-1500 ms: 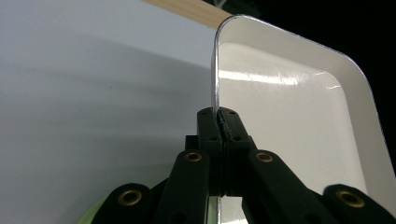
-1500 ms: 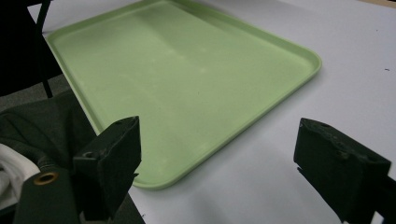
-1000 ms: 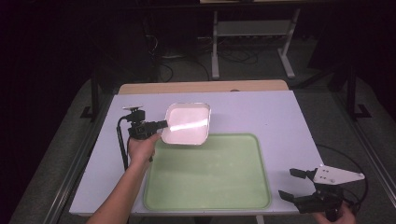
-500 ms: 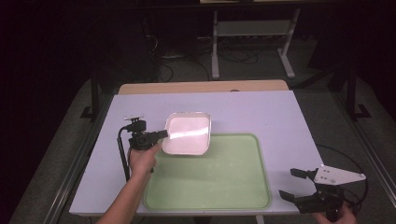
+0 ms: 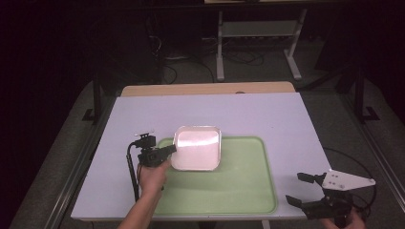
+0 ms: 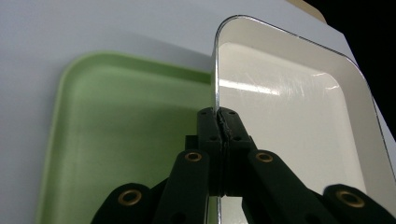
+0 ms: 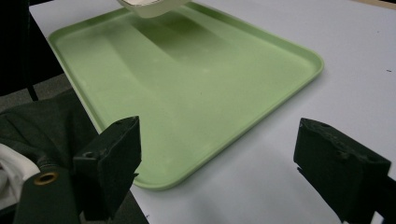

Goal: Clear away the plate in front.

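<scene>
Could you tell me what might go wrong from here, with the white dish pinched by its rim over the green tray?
1. The left gripper holds the white dish only by its thin rim, so it could tilt or slip out.
2. The dish hangs over the green tray's far left corner; lowered here, it might catch the tray's raised edge and sit crooked.

The dish [image 5: 197, 148] is square, white and shallow, with rounded corners, a thin dark-edged rim and a glossy, empty inside. It faces up over the green tray [image 5: 229, 191], covering the tray's 11 o'clock corner, its 9 o'clock rim pinched by the left gripper [image 5: 169, 149].
</scene>
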